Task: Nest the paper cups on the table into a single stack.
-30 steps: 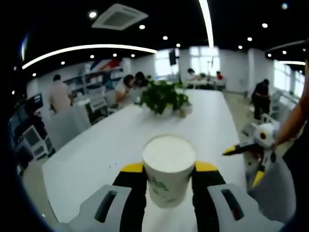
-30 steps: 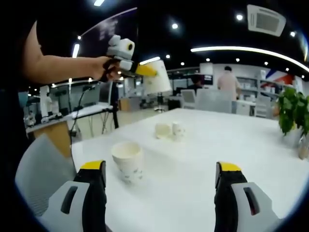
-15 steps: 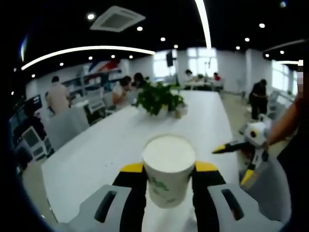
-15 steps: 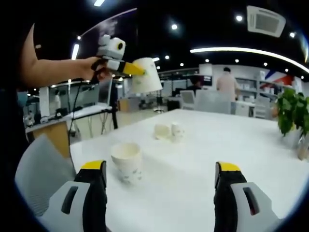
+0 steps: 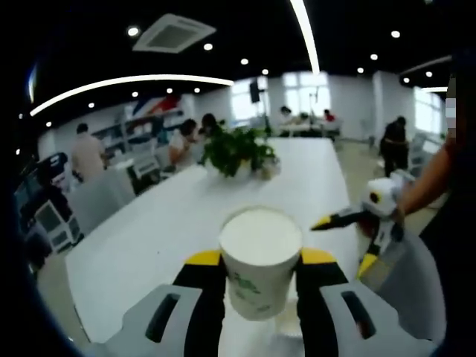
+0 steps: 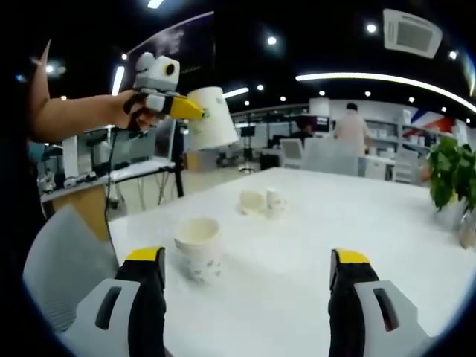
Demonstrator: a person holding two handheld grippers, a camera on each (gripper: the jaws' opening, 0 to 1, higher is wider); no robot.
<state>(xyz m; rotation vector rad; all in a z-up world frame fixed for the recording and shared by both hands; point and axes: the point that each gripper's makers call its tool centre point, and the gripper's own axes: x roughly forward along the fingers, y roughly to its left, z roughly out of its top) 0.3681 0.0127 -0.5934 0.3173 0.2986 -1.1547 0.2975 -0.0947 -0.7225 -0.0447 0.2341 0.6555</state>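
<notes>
Room: open office with ceiling spotlights, curved light strips, shelving, and people seated and standing at the far end.
Table (image 6: 312,245): long, white, matt; bears everything listed below it.
Chair (image 6: 63,256): grey seat back at the table's near corner in the right gripper view.
Potted plant (image 5: 236,149): green foliage, standing far down the table in the left gripper view; also at the edge of the right gripper view.
Left gripper (image 5: 260,260): yellow-tipped jaws closed on the held cup; seen from the right gripper view it is raised in a hand well above the table.
Right gripper (image 6: 249,256): jaws spread wide apart, nothing between them, low over the table.
Held cup (image 5: 260,256): white paper cup with a green print, mouth toward the camera, nothing visible inside.
Change in held cup: in the right gripper view it now sits further left and slightly lower than a second ago, more nearly over the standing cup.
Standing cup (image 6: 198,247): upright on the table near the chair corner, open mouth up, contents not visible.
Far cups (image 6: 260,201): two small paper cups just beside each other mid-table, well apart from the standing cup; one appears to lie on its side.
</notes>
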